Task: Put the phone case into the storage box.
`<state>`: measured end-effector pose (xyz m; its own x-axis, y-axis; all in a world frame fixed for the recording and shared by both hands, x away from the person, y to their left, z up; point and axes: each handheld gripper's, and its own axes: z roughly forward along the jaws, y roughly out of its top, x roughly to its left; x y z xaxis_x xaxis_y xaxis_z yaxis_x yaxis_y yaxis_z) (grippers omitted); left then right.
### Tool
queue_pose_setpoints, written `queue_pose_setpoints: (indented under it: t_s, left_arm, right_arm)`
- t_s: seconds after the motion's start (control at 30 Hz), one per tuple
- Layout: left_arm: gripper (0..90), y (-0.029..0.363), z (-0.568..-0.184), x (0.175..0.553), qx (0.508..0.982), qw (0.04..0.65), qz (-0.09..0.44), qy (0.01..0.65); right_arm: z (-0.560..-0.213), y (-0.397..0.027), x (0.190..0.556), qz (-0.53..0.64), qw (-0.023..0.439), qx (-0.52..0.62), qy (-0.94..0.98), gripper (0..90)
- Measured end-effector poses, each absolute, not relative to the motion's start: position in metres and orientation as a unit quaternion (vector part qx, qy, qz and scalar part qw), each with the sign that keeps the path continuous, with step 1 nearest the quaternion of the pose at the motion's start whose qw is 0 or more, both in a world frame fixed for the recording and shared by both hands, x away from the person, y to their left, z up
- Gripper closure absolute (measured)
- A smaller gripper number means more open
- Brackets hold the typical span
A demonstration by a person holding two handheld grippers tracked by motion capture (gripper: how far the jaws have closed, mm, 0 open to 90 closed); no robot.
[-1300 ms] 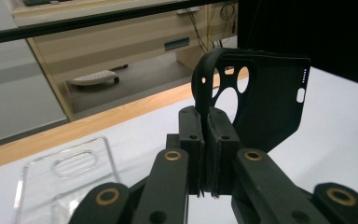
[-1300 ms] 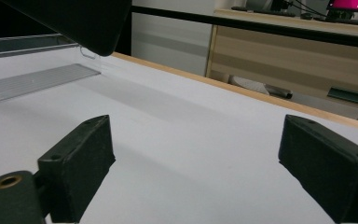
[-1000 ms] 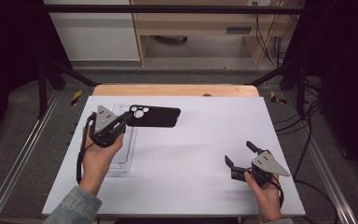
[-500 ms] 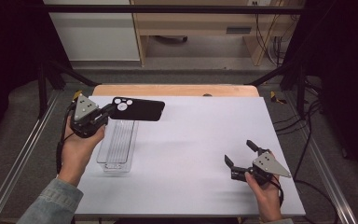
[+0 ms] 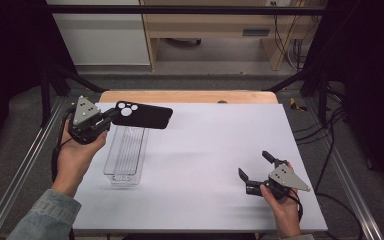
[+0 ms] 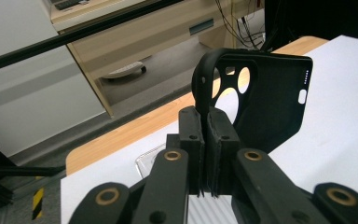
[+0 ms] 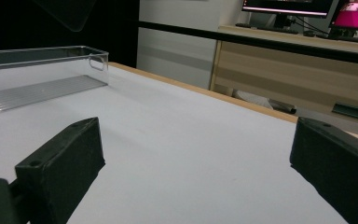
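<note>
You are holding the black phone case (image 5: 142, 115) clear of the desk, above the far end of the clear tray (image 5: 126, 155) near the desk's far left corner. The left gripper (image 6: 209, 135) is clenching the case's rim at the end with the camera cut-outs, jaws pressed together on the thin wall, so the rest of the case is sticking out sideways unsupported. That is a narrow bite on a flexible edge; in my judgement you are best served by moving the case slowly and level, and by keeping the wrist from rolling, since a twist could let the rim slide between the pads.

The right gripper (image 5: 254, 167) is resting near the desk's near right corner, jaws spread wide and gripping nothing, well apart from the tray.

The white desk (image 5: 215, 150) is lying bare apart from the tray. Beyond its far edge a wooden strip (image 5: 190, 96) is showing, then a pale cabinet (image 5: 100, 40) and wooden furniture (image 5: 220, 27), with cables (image 5: 292, 35) hanging at the right.
</note>
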<state>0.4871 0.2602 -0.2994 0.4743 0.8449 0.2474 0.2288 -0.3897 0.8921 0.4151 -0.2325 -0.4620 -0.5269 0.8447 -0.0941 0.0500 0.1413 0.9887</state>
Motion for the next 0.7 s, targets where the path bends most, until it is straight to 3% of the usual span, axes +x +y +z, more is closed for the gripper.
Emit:
queue_pose_setpoints:
  t_s: [0.7]
  left_arm:
    - [85.7, 0.249, -0.275, 0.496, 0.799, 0.331, 0.404, 0.296]
  right_arm:
    - [-0.462, -0.233, 0.415, 0.567, 0.355, 0.335, 0.663, 3.2]
